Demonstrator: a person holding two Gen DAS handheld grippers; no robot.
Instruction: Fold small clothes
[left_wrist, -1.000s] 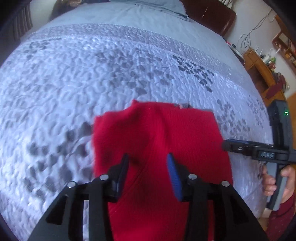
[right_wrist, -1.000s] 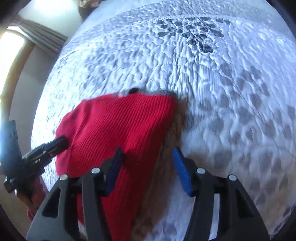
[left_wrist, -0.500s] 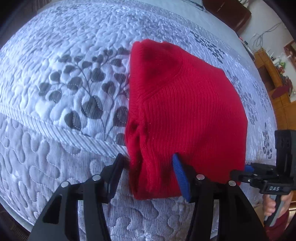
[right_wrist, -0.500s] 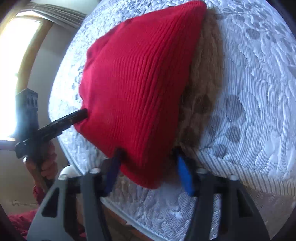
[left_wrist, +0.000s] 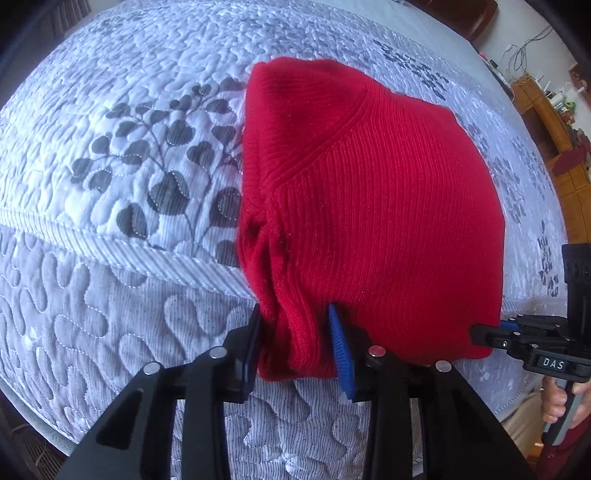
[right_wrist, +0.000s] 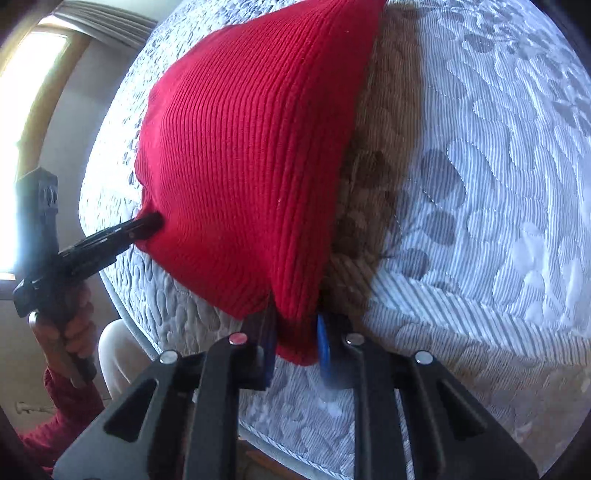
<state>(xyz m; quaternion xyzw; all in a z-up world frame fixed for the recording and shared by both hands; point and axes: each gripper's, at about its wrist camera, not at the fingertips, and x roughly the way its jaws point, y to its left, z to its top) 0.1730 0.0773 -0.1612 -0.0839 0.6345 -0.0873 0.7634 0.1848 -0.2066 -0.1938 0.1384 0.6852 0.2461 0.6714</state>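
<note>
A red ribbed knit garment (left_wrist: 369, 206) lies folded on the quilted grey-white bedspread (left_wrist: 110, 147), its near hem hanging at the bed's front edge. My left gripper (left_wrist: 295, 343) has the bunched left corner of that hem between its jaws, which are closing with both pads against the fabric. My right gripper (right_wrist: 295, 343) is closing on the right corner of the garment (right_wrist: 240, 147), the knit pinched between its pads. Each gripper shows in the other's view: the right gripper (left_wrist: 491, 332) at the hem's right end, the left gripper (right_wrist: 144, 225) at its left end.
The bed's front edge (left_wrist: 110, 435) drops off just below the grippers. A hand (right_wrist: 74, 332) in a red sleeve holds the left handle. Wooden furniture (left_wrist: 546, 110) stands beyond the bed at the right, and a bright window (right_wrist: 33, 110) is on the left.
Both grippers have come back from over the garment to its near hem at the bed's edge. Their jaws have narrowed onto the red fabric.
</note>
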